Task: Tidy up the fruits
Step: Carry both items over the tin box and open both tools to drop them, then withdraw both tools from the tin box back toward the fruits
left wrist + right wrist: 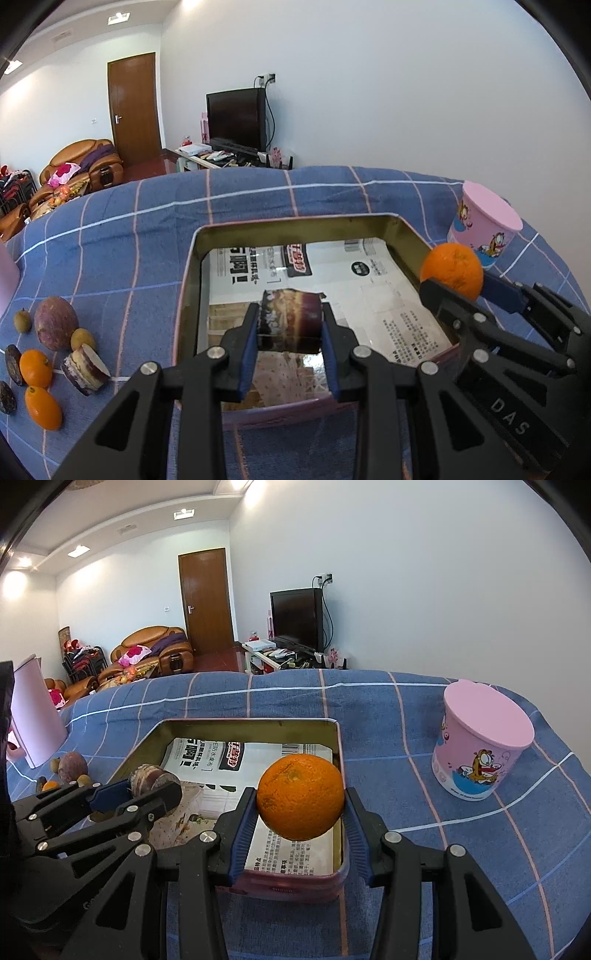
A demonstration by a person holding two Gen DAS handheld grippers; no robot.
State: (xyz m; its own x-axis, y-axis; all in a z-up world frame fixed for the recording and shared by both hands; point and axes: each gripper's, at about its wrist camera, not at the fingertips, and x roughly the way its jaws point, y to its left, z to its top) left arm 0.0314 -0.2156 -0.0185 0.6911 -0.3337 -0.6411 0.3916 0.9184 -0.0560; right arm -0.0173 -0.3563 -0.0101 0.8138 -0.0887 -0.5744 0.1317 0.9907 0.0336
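Note:
My left gripper is shut on a cut purple sweet-potato piece and holds it over the open metal tin lined with printed paper. My right gripper is shut on an orange and holds it above the tin's right side. In the left wrist view the orange shows at the tin's right rim. In the right wrist view the left gripper holds the purple piece over the tin's left part.
On the blue checked cloth left of the tin lie a whole purple sweet potato, a cut piece, small oranges, small yellow fruits and dark fruits. A pink lidded cup stands at the right. A pink box stands at the far left.

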